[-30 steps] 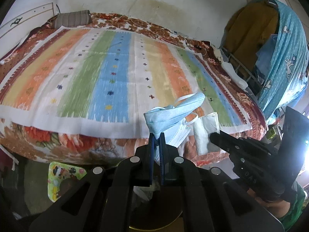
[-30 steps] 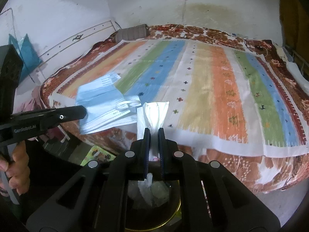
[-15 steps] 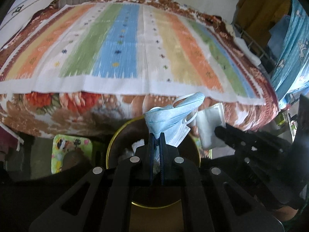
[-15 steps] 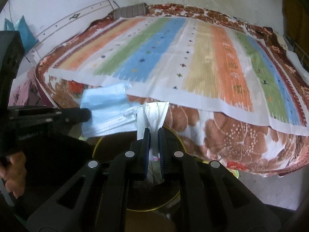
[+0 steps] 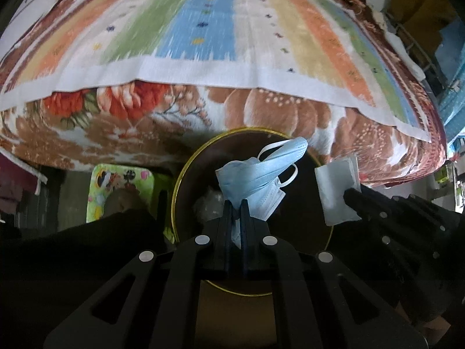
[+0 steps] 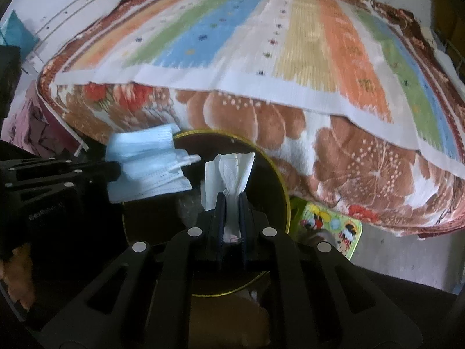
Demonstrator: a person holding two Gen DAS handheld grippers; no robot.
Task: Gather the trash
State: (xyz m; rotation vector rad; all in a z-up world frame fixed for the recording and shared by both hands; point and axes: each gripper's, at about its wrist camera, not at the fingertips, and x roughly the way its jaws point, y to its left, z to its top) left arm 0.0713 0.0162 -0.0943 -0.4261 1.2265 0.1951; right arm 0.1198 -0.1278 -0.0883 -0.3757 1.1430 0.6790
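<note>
Left fingers (image 5: 236,203) pinch blue mask (image 5: 255,174), right fingers (image 6: 231,199) white tissue (image 6: 229,171) — over bin (image 5: 177,192); bed (image 5: 145,113) behind.

Right tongs (image 6: 231,200) pinch white tissue (image 6: 229,171) above bin (image 6: 279,174).

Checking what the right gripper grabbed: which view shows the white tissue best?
The right wrist view: the white tissue fans out, clamped in the right gripper. The left wrist view shows it only side-on, a pale folded slab.
</note>
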